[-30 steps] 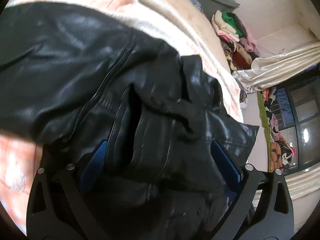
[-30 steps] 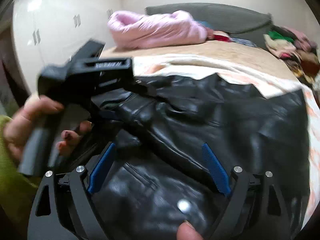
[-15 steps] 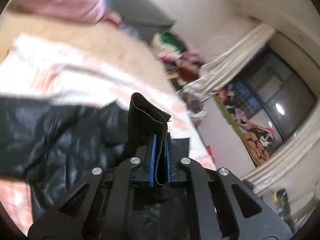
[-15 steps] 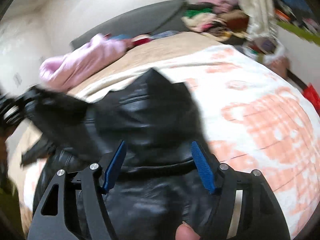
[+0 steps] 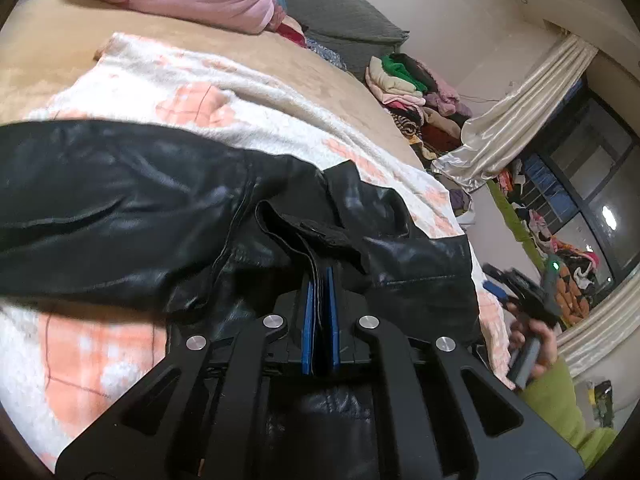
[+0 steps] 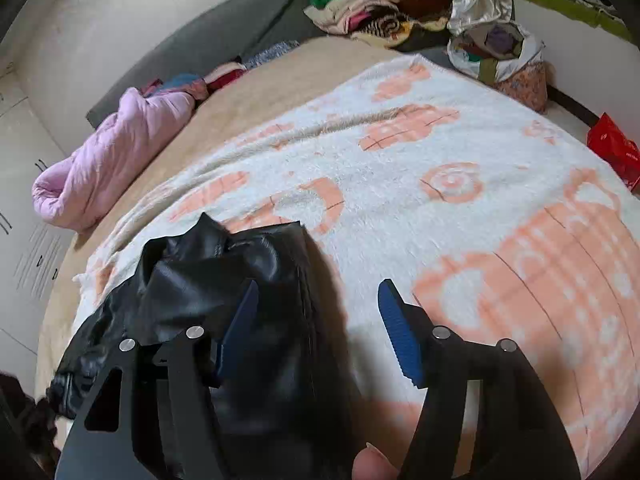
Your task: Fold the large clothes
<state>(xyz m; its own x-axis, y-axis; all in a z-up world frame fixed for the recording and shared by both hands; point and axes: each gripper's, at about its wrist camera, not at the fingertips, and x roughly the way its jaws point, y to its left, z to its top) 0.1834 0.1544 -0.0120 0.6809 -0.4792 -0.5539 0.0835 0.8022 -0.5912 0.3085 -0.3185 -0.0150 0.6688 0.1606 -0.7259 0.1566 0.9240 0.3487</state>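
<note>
In your left wrist view, the left gripper (image 5: 320, 312) is clamped on a fold of the glossy black leather jacket (image 5: 120, 208), whose body stretches leftward from the jaws. In your right wrist view, the right gripper (image 6: 316, 328) is closing, pads not pressing; the jacket's edge lies by its left pad, over the white-and-orange fleece blanket (image 6: 460, 152).

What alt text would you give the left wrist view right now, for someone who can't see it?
The left tongs are shut on a fold of the black leather jacket, which lies on a white and peach blanket. At far right a hand holds the right tongs.
</note>
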